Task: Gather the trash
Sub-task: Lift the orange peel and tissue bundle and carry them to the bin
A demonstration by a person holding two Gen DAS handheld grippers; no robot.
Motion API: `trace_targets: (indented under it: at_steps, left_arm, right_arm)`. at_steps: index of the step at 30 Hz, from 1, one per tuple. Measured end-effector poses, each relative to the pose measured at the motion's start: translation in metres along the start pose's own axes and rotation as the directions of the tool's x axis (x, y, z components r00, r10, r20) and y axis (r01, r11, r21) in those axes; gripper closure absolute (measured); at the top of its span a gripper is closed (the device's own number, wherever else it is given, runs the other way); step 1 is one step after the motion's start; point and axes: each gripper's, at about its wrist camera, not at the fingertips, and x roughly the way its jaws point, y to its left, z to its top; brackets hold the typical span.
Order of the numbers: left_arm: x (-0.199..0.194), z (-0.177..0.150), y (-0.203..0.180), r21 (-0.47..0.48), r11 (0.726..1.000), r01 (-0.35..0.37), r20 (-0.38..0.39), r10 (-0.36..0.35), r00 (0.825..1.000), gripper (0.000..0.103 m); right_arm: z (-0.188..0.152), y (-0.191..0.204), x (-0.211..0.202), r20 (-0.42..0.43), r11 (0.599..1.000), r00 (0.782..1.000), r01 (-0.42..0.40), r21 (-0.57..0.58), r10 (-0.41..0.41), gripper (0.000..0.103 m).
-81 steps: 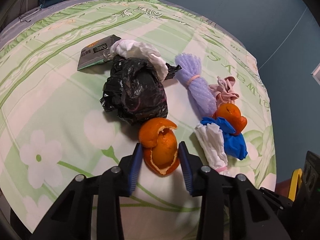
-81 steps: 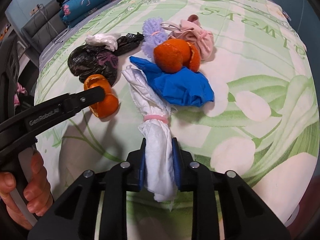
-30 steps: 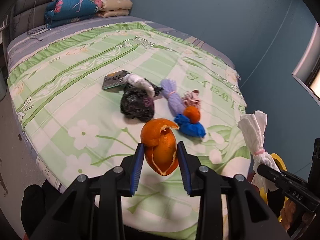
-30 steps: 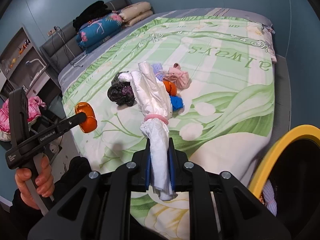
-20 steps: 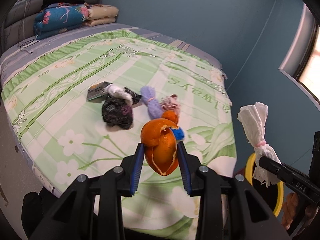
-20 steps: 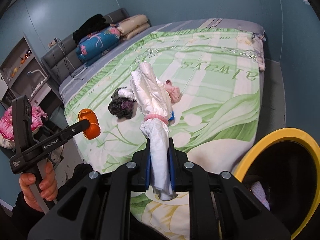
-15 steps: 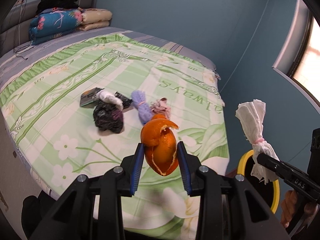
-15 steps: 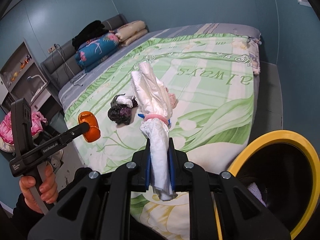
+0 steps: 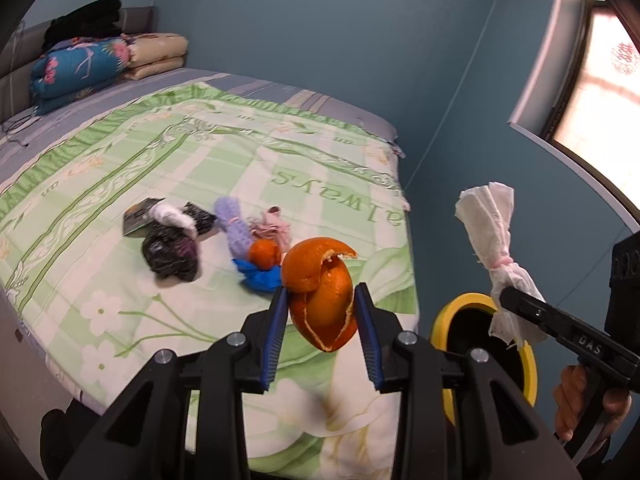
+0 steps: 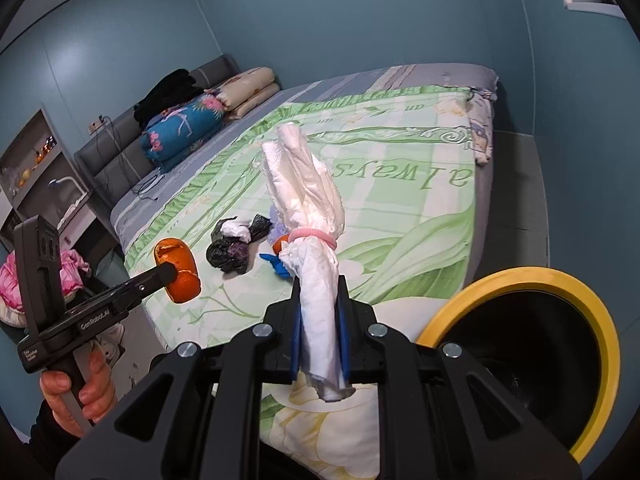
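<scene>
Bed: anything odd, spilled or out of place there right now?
Nothing spilled. A small heap of trash lies on the bed: a crumpled black bag, a purple bundle, orange peel, a blue scrap. The yellow-rimmed bin stands upright beside it.

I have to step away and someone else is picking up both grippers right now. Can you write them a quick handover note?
Left gripper: shut on an orange peel, lifted clear of the bed.
Right gripper: shut on a white tissue bundle tied with a pink band, also lifted.
Yellow-rimmed bin: on the floor beside the bed's near corner, in front of the right gripper.
Done: both pieces picked up.
Left: drop both in the bin, then return for the pile on the bed: black plastic bag, purple mesh bundle, pink cloth, second orange peel, blue wad, dark packet.
</scene>
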Motion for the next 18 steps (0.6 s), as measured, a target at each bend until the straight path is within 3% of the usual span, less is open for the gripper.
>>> trace_targets:
  at_steps: [18]
  left_arm:
    - [0.012,0.007,-0.07,0.109,0.988,0.108,-0.022,-0.106,0.994,0.071]
  right_arm:
    - [0.0,-0.039,-0.041,0.073,0.994,0.994,0.071,0.087,-0.077,0.089]
